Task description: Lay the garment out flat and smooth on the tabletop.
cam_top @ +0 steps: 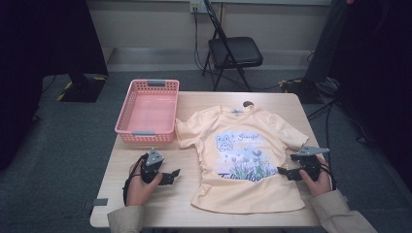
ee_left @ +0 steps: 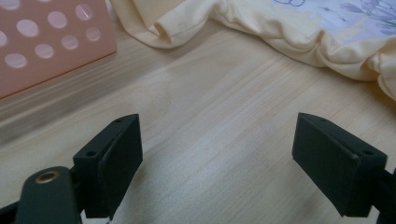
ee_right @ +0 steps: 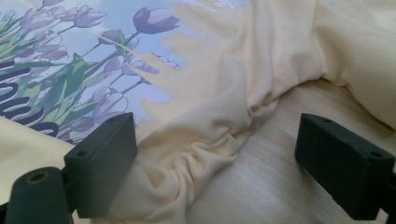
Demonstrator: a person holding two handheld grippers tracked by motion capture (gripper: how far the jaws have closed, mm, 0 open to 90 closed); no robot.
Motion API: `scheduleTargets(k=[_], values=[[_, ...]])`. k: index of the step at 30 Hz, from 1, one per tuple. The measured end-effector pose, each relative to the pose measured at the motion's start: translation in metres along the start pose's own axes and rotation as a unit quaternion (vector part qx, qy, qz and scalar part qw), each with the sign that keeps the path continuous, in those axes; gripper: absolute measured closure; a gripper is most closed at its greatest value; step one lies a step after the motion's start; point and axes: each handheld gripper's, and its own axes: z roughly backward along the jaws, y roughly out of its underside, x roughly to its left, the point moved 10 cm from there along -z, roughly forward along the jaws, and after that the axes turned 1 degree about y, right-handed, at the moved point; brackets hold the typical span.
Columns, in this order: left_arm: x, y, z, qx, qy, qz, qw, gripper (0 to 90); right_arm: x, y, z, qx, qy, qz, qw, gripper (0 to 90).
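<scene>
Lying flat on the wooden table [cam_top: 145, 204], the yellow T-shirt [cam_top: 243, 160] shows its tulip print face up, with the pink basket [cam_top: 148, 109] just beside its left sleeve. The right gripper [cam_top: 287, 172] is at the shirt's right edge; its jaws are spread wide, one resting on the bunched hem, the other over bare wood. The left gripper [cam_top: 170, 175] hovers over the table near the shirt's left side, jaws also spread, holding nothing.
</scene>
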Motion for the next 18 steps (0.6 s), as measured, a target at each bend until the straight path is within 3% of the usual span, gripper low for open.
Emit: scheduleTargets(k=[12,18], values=[[0.0046,0.0070,-0.0023,0.009,-0.006,-0.001,0.9999,15.8,0.0000,0.0000,0.0000,0.000,0.000,0.000,1.0000,12.0],[0.0066,0.0085,-0.0049,-0.006,-0.007,-0.025,0.9997,12.9,0.0000,0.0000,0.0000,0.000,0.000,0.000,1.0000,12.0]])
